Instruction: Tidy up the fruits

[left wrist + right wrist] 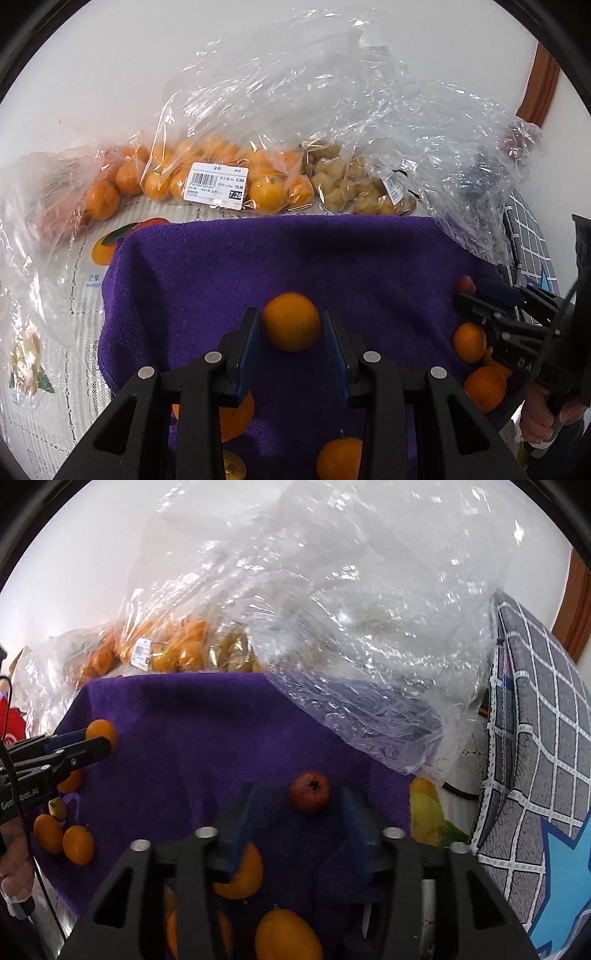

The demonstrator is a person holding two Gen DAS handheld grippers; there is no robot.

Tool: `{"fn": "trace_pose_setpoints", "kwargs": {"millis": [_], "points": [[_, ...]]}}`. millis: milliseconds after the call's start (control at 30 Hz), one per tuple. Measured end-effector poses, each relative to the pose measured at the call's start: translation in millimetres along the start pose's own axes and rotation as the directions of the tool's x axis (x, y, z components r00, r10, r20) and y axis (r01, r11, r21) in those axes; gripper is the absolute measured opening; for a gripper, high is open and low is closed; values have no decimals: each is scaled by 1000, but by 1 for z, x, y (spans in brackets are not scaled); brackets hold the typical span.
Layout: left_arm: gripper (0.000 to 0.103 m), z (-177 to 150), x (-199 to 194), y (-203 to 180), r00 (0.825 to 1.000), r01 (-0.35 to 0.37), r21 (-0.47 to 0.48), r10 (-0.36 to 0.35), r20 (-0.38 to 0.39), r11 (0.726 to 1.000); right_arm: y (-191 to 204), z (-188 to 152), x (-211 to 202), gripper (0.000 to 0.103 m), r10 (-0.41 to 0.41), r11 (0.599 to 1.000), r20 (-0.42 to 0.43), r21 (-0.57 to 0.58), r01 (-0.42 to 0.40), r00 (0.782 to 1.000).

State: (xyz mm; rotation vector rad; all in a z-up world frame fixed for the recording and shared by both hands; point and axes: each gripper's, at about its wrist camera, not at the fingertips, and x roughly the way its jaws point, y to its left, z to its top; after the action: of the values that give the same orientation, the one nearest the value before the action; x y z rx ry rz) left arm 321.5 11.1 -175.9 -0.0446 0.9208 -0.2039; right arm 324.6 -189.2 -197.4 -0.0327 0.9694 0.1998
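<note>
The left gripper (291,325) has its fingers spread around a small orange (291,322) on the purple towel (221,266), seemingly ready to close on it. The right gripper (299,805) likewise straddles a red fruit (309,791) with its fingers apart, suggesting kinds get sorted separately.

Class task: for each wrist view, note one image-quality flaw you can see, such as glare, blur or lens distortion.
Left wrist view: fisheye bends the purple towel edge, and the orange between the left gripper fingers is slightly blurred. Right wrist view: glare on the clear plastic bag, with soft, blurred right gripper fingers.
</note>
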Motion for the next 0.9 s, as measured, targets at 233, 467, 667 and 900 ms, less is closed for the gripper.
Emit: {"fn": "trace_pose_setpoints", "kwargs": {"millis": [233,467,667,900], "points": [[44,3,-21,-9,999,2,18,-2,45,1000,6,-7,-31,56,-22,1000,46,18,21,999],[46,2,-68,-28,991,-36,72,27,131,997,0,-23,-98,56,-20,996,126,94,8,992],[50,-28,-118,-39,982,-26,50,16,187,998,-4,-48,-166,57,-86,990,177,125,64,980],[55,-75,-160,-47,972,-92,-4,90,215,996,1,-82,-216,66,-73,988,232,152,38,970]]}}
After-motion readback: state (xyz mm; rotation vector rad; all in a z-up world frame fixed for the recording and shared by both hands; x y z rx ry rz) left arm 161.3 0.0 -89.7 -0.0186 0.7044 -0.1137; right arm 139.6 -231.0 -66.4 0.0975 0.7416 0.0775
